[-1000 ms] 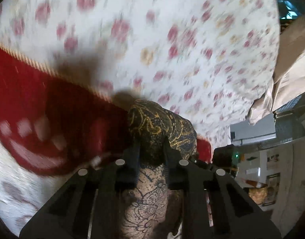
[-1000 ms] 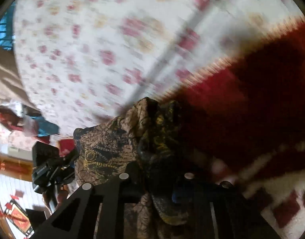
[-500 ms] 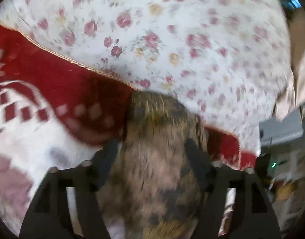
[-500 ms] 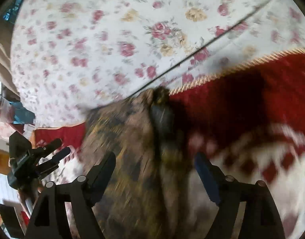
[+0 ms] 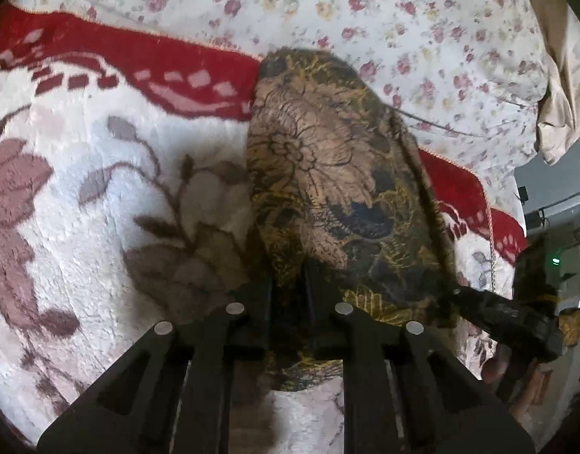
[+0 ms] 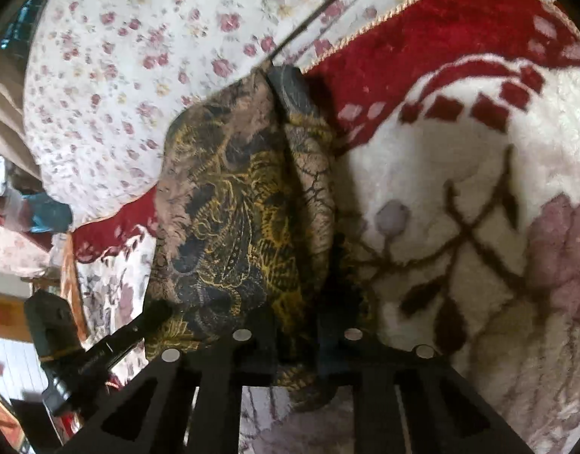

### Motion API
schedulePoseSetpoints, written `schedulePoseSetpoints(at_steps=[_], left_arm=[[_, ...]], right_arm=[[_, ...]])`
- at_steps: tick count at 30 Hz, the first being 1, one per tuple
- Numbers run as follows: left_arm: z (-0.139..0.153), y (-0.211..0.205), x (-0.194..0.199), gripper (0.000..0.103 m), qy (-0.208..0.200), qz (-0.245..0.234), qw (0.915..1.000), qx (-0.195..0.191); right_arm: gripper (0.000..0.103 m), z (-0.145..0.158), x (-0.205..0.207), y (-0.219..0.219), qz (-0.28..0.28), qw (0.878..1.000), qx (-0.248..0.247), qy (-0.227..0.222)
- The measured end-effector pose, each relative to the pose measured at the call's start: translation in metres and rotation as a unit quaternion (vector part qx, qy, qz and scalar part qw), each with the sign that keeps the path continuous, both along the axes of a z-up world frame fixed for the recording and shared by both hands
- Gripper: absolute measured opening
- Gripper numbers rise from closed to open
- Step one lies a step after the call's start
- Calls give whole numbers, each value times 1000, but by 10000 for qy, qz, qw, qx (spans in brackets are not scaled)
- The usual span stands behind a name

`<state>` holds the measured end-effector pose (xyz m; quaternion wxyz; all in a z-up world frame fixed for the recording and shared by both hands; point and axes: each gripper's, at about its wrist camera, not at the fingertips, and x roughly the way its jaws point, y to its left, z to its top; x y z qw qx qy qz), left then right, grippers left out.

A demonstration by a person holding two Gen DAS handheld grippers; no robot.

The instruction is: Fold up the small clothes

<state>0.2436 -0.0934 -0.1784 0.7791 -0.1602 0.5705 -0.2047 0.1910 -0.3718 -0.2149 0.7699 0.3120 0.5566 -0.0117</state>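
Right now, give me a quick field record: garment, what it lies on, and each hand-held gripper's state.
garment: brown, black and gold patterned cloth, bunched lengthwise, far end lying on the blanket
surface: fleecy white-and-red blanket over a floral sheet
left hand-held gripper: jaws have just closed, pinching the near edge of the cloth
right hand-held gripper: jaws have just closed, pinching the near edge of the cloth
fold status: not yet laid flat; cloth stretched between both grips and the blanket

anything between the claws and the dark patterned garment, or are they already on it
Nothing visible stands between them. The left claw and the right claw have each just closed onto a near edge of the patterned garment, which lies on the fleece blanket.
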Motion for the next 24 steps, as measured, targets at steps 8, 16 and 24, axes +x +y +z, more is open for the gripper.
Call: schedulePoseSetpoints(at_steps=[8,16,24], left_arm=[[-10,8,5,18,678,173,9969,-367],[-6,-5,-6,30,610,-10,9981,3],[-3,-8,-7,16,495,-120,9983,281]], right_arm=[[33,-3,-11,-28,-114,9981,590,155],[27,1,-20,-27,-86,9992,274,270],[7,-17,-29,-48,-500,9967,375,518]])
